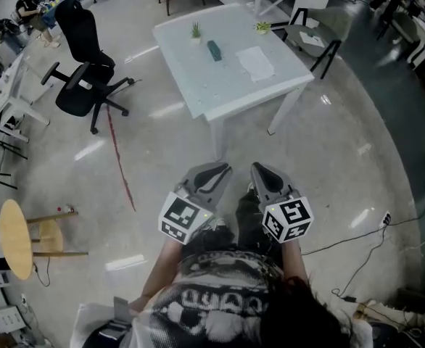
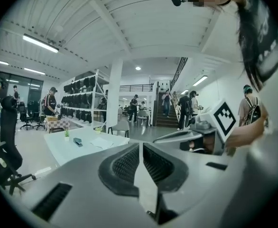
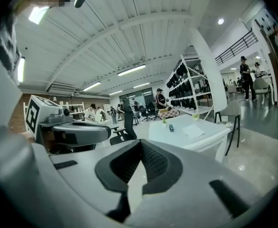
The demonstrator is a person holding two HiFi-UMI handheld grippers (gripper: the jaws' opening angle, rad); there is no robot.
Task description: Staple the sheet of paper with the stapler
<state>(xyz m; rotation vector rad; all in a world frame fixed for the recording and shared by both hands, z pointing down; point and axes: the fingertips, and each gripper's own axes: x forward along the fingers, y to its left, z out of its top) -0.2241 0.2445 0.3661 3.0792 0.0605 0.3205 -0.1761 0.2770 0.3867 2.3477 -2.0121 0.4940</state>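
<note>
A white table (image 1: 198,93) stands well ahead of me on the shiny floor. A dark stapler (image 1: 213,50) lies on it, with a white sheet of paper (image 1: 255,62) just to its right. Both grippers are held close to my body, far short of the table. My left gripper (image 1: 222,170) and right gripper (image 1: 259,167) point toward the table side by side, each shut with nothing held. The left gripper view shows its shut jaws, with the stapler (image 2: 77,142) and paper (image 2: 101,143) small in the distance. In the right gripper view the stapler (image 3: 171,127) and paper (image 3: 194,130) are also far off.
Two small potted plants (image 1: 195,30) (image 1: 262,27) stand at the table's far edge. A black office chair (image 1: 85,78) is to the left, a dark chair (image 1: 321,46) is by the table's right side. A round wooden stool (image 1: 17,238) and floor cables (image 1: 357,259) flank me. People stand far behind.
</note>
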